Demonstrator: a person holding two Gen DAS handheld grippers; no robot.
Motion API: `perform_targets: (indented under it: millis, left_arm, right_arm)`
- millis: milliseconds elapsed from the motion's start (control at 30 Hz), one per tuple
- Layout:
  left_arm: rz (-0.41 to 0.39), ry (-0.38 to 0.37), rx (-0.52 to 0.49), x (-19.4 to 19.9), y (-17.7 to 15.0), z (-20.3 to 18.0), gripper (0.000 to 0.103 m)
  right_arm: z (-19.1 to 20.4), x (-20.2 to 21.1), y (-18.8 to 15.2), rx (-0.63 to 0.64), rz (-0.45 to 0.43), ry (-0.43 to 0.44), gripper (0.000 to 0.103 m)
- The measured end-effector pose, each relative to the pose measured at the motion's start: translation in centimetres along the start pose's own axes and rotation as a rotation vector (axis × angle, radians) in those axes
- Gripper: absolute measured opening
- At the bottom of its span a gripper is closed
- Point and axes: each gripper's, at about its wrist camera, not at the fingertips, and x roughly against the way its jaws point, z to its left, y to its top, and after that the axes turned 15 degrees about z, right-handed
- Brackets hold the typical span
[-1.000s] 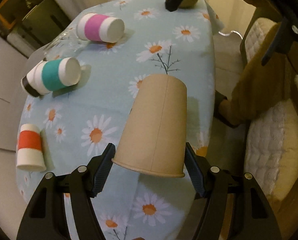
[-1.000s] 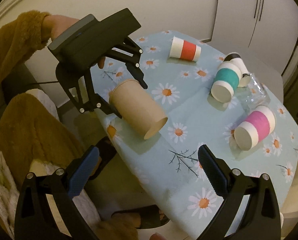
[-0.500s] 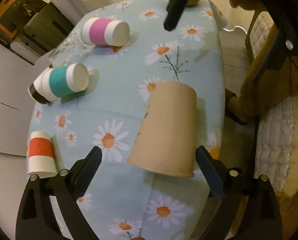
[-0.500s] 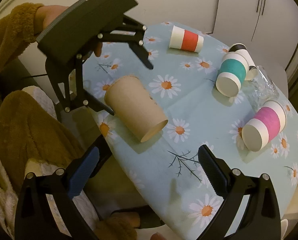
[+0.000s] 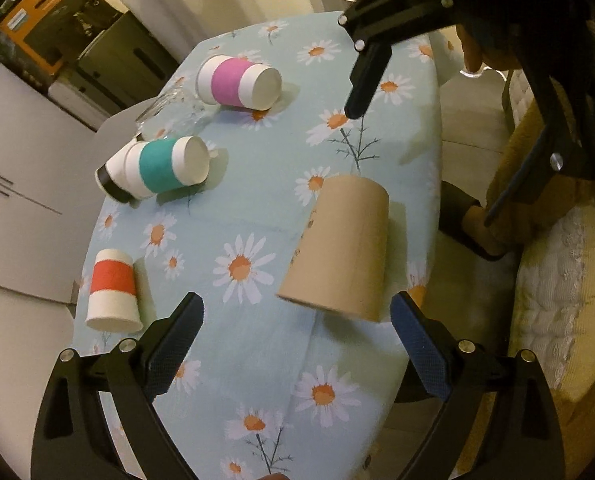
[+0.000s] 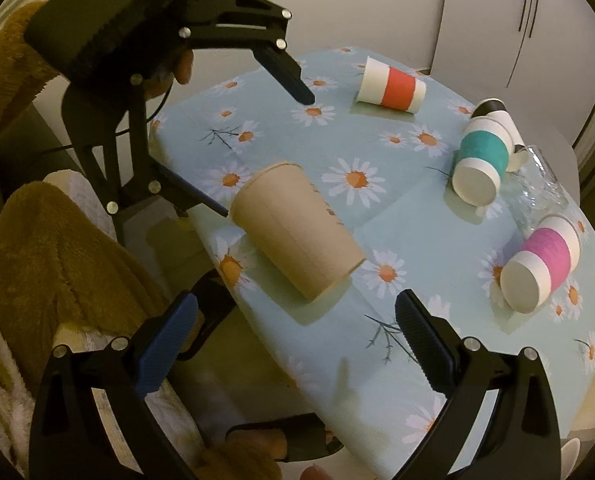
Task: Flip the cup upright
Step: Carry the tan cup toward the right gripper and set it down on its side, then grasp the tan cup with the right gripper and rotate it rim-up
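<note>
Left gripper now withdrawing, spread wide, brown cup lying released on desk; right gripper hovering, spread.

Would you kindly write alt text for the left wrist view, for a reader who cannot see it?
A brown paper cup lies on its side near the edge of a daisy-print tablecloth, between the open fingers of the left hand-held gripper, untouched. Beyond lie red-banded, teal-banded and pink-banded cups; the right hand-held gripper hangs open above.

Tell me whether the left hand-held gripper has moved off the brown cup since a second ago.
Yes. The left hand-held gripper has opened and backed away from the brown cup, which lies on the tablecloth.
</note>
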Motion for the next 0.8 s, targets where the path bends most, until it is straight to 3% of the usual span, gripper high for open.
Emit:
perform_targets:
  millis: [233,300,367,433,500,600,700,800]
  left_arm:
    - [-0.064,-0.007,0.14,2.1,-3.3,0.5,0.092]
    - [-0.092,-0.007,0.253,2.5,-4.5,1.0,0.092]
    - [-0.1,-0.004,0.46,2.5,-5.4,1.5,0.092]
    - [-0.101,-0.045,0.63,2.5,-6.2,1.7,0.092]
    - [-0.16,-0.14,0.782,3.0,-7.7,1.3,0.092]
    - [-0.194,-0.237,0.953,3.1,-9.8,1.1,0.092]
    - [-0.181,-0.275,1.107,2.8,-11.5,1.1,0.092]
    - [-0.228,-0.343,1.174,2.7,-12.4,0.7,0.092]
  right_arm:
    - [1.2,0.3,2.3,0.115,0.037,-0.052,0.098]
    - [1.3,0.4,3.4,0.163,0.066,-0.061,0.098]
    - [1.3,0.4,4.8,0.22,0.106,-0.06,0.098]
    - [1.2,0.2,6.2,0.269,0.156,-0.054,0.098]
    - [1.3,-0.2,7.5,0.323,0.206,-0.044,0.098]
    - [1.5,-1.2,8.6,0.39,0.266,-0.043,0.097]
    - [1.8,-2.7,9.8,0.44,0.331,-0.045,0.089]
    - [2.0,-4.3,10.7,0.455,0.388,-0.058,0.081]
